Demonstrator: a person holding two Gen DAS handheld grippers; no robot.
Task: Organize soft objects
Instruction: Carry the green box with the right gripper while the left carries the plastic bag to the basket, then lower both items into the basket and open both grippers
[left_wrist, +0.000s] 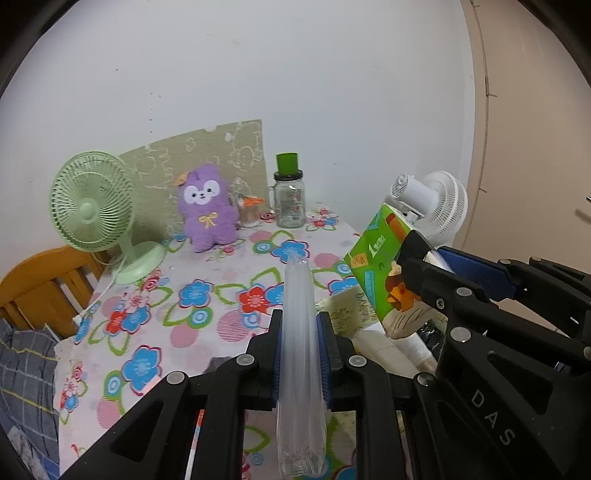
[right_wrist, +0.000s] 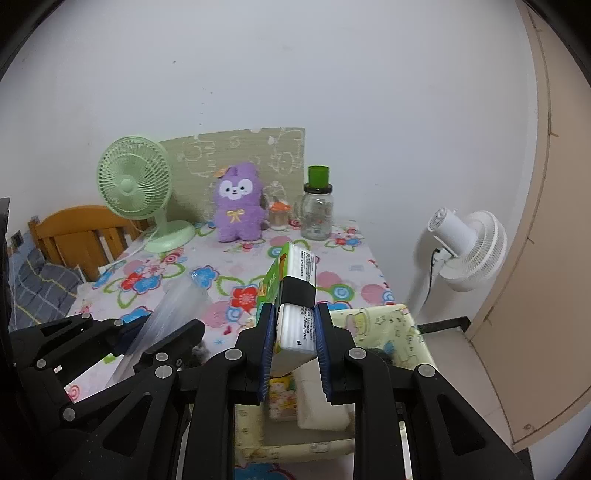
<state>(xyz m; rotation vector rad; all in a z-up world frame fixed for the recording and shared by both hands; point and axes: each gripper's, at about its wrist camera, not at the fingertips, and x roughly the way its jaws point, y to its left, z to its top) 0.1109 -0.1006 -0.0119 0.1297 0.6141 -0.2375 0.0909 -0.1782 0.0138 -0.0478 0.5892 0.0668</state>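
Holding two things above the near edge of the flowered table (right_wrist: 236, 258): your left gripper (left_wrist: 299, 332) is clenching a clear sleeve of stacked plastic cups (left_wrist: 298, 332), its tip pointing far toward the purple plush toy (left_wrist: 207, 210); your right gripper (right_wrist: 295, 328) is grasping a green tissue pack (right_wrist: 295, 295), tilted, just right of the cups. Below the pack a pale yellow storage bin (right_wrist: 391, 325) is sitting at the table's near right, with more packs inside. Far left you are seeing a green fan (left_wrist: 92, 218); the plush is standing upright beside a glass jar (left_wrist: 290, 203); a white fan (right_wrist: 469, 251) is standing right of the table
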